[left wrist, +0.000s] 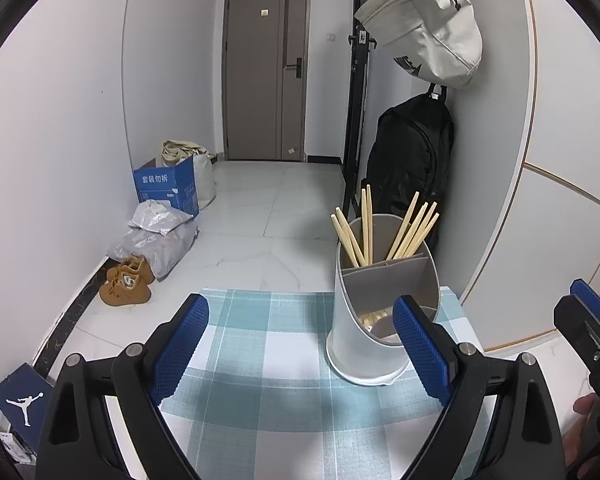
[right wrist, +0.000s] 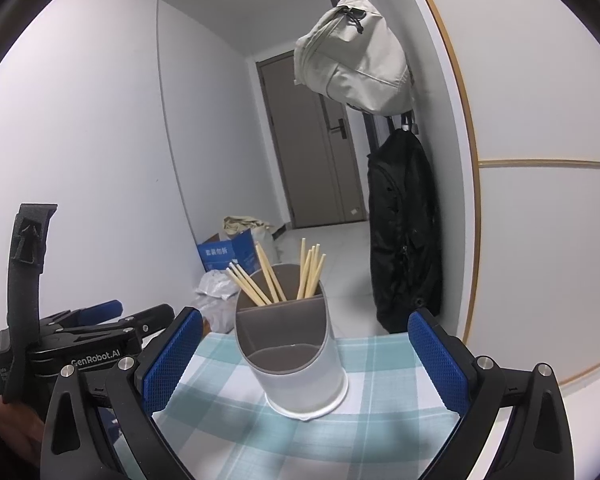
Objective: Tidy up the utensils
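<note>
Holder: one grey-white utensil holder [right wrist: 296, 360] stands upright on the bench [left wrist: 260, 344], on its checked cloth; inside it has three compartments, two at the back and one low at the front.
Chopsticks: about nine wooden chopsticks [left wrist: 414, 232] stand in the two back compartments, about four in the left one and about five in the right one, leaning outward; the exact number is hard to tell.
Front compartment: something pale lies at its bottom in the left wrist view; what it is, one cannot tell.
Left gripper [left wrist: 300, 356]: spread wide, nothing between the pads, just beside the holder.
Right gripper [right wrist: 306, 368]: spread wide, the holder stands between its two fingers, the pads apart from it.
Bags: two hang on the wall, one beige bag [right wrist: 352, 60] above one black backpack [right wrist: 404, 224].
Shoes: two brown shoes [left wrist: 126, 284] lie on the floor.
</note>
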`<state>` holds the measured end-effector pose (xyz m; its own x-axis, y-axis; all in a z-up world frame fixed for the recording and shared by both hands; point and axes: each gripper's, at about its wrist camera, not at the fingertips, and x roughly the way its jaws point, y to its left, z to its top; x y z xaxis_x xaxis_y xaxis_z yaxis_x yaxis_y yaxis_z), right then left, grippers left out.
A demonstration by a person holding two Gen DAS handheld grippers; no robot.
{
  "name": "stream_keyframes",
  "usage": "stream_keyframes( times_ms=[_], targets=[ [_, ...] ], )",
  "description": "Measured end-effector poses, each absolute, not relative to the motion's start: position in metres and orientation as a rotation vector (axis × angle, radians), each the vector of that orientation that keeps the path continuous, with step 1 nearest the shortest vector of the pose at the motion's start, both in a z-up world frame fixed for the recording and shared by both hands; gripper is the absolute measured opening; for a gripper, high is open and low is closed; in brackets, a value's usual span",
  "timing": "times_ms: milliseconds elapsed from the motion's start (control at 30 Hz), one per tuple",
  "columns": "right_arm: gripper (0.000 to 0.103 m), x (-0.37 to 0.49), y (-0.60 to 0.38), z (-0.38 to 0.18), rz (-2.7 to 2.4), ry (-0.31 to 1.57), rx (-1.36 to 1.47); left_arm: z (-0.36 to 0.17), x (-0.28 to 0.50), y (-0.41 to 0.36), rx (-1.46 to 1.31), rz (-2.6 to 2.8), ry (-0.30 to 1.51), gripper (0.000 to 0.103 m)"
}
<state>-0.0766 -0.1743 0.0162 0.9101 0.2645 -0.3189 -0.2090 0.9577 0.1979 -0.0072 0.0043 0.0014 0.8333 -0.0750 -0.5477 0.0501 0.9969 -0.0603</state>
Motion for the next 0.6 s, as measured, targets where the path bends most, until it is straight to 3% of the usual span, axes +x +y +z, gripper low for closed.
stream_keyframes(
  times_ms=[600],
  targets=[
    [0.103, -0.077, -0.173, 0.0156, 0.248, 0.351, 0.154, 0.0024, -0.0081, 0.0022, -0.041, -0.079, 0.578, 0.091]
  ],
)
